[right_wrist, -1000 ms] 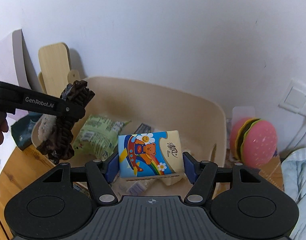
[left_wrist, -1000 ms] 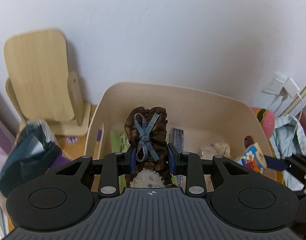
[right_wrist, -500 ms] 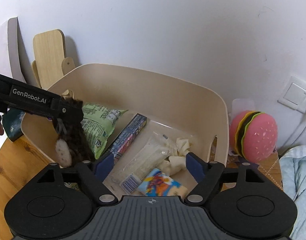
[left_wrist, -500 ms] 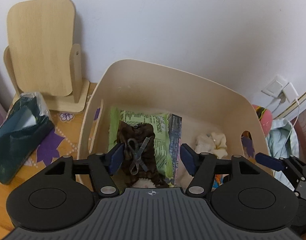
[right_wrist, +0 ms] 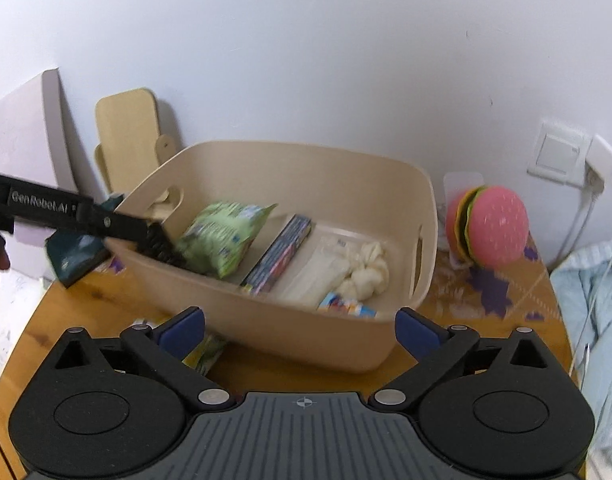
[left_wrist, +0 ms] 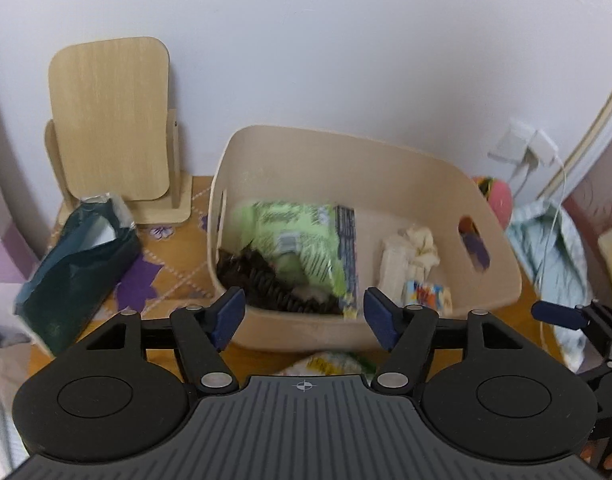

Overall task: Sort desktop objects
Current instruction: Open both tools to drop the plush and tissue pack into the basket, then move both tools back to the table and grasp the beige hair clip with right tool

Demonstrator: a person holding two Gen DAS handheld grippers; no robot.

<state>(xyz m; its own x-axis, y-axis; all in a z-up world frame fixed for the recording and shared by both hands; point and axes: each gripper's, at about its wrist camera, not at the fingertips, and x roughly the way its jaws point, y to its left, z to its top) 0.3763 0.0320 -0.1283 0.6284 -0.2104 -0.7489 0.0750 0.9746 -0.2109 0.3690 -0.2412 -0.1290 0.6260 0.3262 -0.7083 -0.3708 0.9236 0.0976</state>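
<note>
Sitting on the wooden counter [right_wrist: 106, 296], the beige oval plastic tub [left_wrist: 406, 168] serves as the landmark. Left of the tub lies a dark green bag [left_wrist: 78, 264], with a pale wooden stand [left_wrist: 110, 120] behind it against the wall. Inside the tub, from its left end: a dark brown ruffled fabric piece [left_wrist: 262, 280], a light green snack packet [left_wrist: 298, 236], a long dark printed box [right_wrist: 280, 254], a white knotted plastic wrapper [right_wrist: 346, 268], and a small colourful cartoon tissue pack [right_wrist: 348, 306] (blurred). Right of the tub stands a pink burger-shaped toy [right_wrist: 492, 228]. Before the tub's near wall, the left hand-held gripper [left_wrist: 304, 314] is spreading with nothing between its jaws; the right hand-held gripper [right_wrist: 300, 330] is likewise widening, empty.
</note>
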